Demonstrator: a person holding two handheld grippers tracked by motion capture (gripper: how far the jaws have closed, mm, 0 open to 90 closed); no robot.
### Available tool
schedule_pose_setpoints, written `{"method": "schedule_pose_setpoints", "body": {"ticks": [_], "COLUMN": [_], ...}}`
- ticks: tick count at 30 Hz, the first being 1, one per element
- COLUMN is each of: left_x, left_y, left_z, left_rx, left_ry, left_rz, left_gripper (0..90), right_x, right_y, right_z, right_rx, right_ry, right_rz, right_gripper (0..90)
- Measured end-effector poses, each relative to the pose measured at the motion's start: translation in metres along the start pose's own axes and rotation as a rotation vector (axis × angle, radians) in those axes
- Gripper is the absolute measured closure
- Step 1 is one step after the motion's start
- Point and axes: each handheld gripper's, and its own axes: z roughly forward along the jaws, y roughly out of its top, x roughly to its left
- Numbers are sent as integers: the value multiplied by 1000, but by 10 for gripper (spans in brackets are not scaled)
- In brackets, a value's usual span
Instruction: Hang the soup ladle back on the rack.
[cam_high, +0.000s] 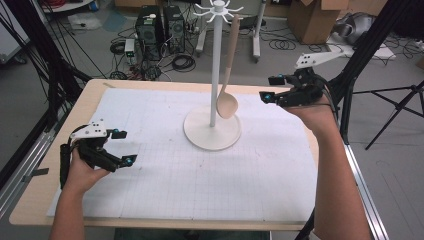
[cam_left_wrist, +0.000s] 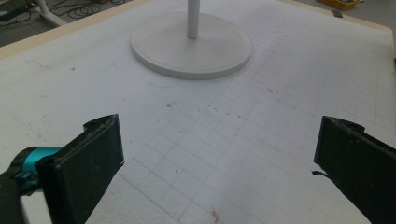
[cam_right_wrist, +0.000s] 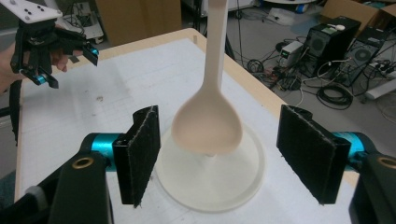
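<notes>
On stand (cam_high: 212, 131), spoon (cam_high: 228, 102), right tool (cam_high: 266, 88) gaping

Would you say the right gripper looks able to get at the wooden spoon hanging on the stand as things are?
Probably yes: the right gripper is open, facing the wooden spoon, with nothing between them.

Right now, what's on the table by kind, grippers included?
Stand: 1
Spoon: 1, hanging from the stand
Mat: 1
Grippers: 2, left gripper and right gripper, both open and empty
Total: 5
</notes>
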Motion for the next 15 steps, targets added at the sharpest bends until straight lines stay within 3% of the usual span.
{"method": "schedule_pose_setpoints", "body": {"ticks": [3,15], "left_x": [0,0], "left_y": [0,0], "left_z": [0,0], "left_rx": [3,7], "left_ry": [-2,-3], "left_rz": [2,2], "left_gripper": [17,17], "right_x": [7,25], "right_y": [-14,-45], "right_z": [-3,1], "right_rx": [-3,-2], "right_ry": [-9,4], "right_rz": [-1,-3], "right_gripper": [248,227]}}
